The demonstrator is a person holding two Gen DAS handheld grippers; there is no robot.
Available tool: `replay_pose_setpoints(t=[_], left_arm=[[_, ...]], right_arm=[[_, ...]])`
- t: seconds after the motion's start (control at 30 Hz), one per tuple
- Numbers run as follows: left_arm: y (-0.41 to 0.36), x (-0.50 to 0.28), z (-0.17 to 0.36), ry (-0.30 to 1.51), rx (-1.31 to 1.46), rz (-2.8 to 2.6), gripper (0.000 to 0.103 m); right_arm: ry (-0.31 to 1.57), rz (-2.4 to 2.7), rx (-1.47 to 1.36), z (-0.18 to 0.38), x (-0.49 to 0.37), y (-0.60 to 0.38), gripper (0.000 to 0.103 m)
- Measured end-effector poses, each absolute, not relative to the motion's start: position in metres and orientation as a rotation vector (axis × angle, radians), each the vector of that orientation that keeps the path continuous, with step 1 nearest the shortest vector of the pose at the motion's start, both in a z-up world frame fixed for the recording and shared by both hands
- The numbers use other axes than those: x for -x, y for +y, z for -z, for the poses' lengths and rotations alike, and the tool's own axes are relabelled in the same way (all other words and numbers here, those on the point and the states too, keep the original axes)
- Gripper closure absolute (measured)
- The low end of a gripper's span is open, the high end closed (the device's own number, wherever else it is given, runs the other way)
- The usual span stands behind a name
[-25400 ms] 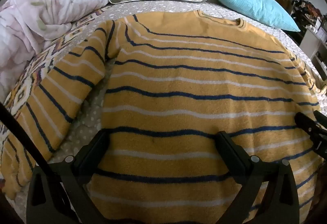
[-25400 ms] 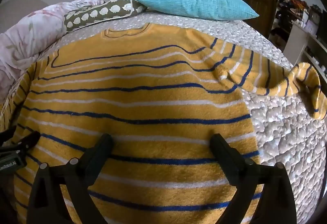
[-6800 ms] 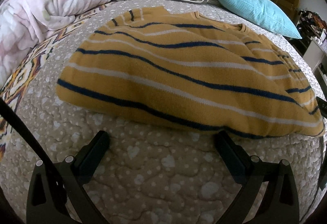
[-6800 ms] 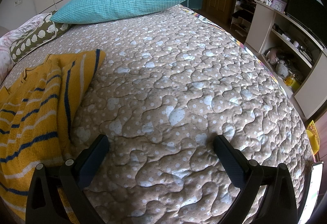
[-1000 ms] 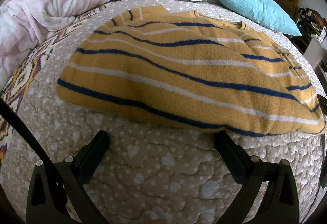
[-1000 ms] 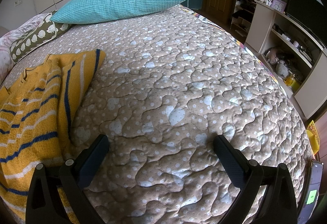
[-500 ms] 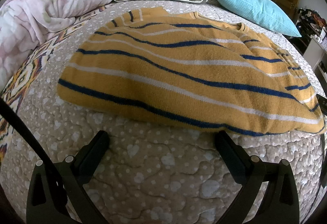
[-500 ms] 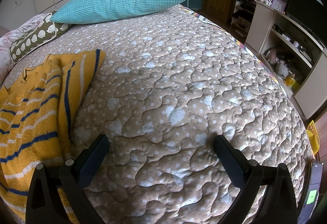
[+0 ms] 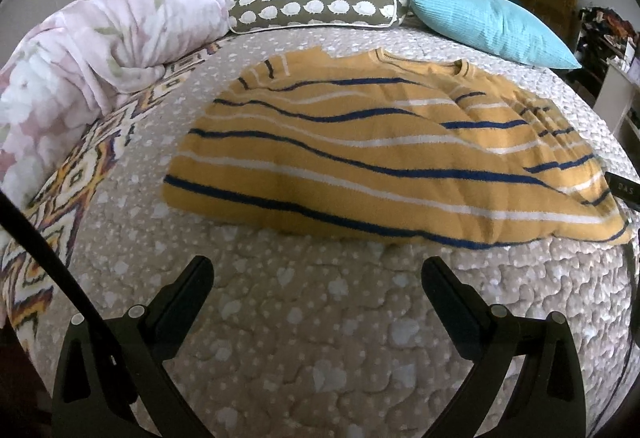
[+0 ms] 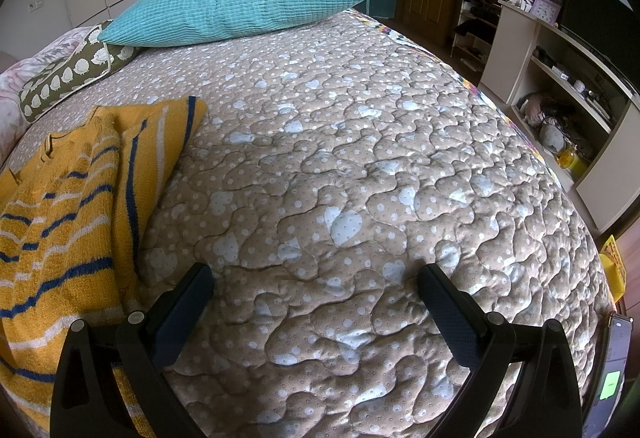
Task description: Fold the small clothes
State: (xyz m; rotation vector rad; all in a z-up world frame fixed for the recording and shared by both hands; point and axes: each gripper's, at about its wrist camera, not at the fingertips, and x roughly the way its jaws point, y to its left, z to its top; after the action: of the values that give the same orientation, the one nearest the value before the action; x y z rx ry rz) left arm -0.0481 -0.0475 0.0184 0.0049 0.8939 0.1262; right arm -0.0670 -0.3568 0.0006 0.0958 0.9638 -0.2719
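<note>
Sweater (image 9: 380, 166) folded, lying mid-bed on the quilt (image 9: 320, 338) toward the pillows (image 9: 488, 24), your left gripper (image 9: 318, 278) and right gripper (image 10: 316, 282) both spread wide, holding nothing, over bare quilt.

Yellow knitted sweater with navy and white stripes (image 10: 60, 222) cut off by left and bottom edges in the right wrist view; sleeves tucked out of sight under the folded body (image 9: 384, 166) in the left wrist view. Small objects on the beige shelf unit (image 10: 560, 86) too small to tell. Phone screen (image 10: 612, 370) clipped at lower right, text unreadable
</note>
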Motion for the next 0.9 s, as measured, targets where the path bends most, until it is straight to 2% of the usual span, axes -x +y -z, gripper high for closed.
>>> replay_pose_setpoints(t=[0.9], left_arm=[[-0.074, 0.079, -0.031, 0.946, -0.017, -0.05, 0.0]], right_arm=[[0.961, 0.279, -0.097, 0.0, 0.066, -0.357, 0.0]])
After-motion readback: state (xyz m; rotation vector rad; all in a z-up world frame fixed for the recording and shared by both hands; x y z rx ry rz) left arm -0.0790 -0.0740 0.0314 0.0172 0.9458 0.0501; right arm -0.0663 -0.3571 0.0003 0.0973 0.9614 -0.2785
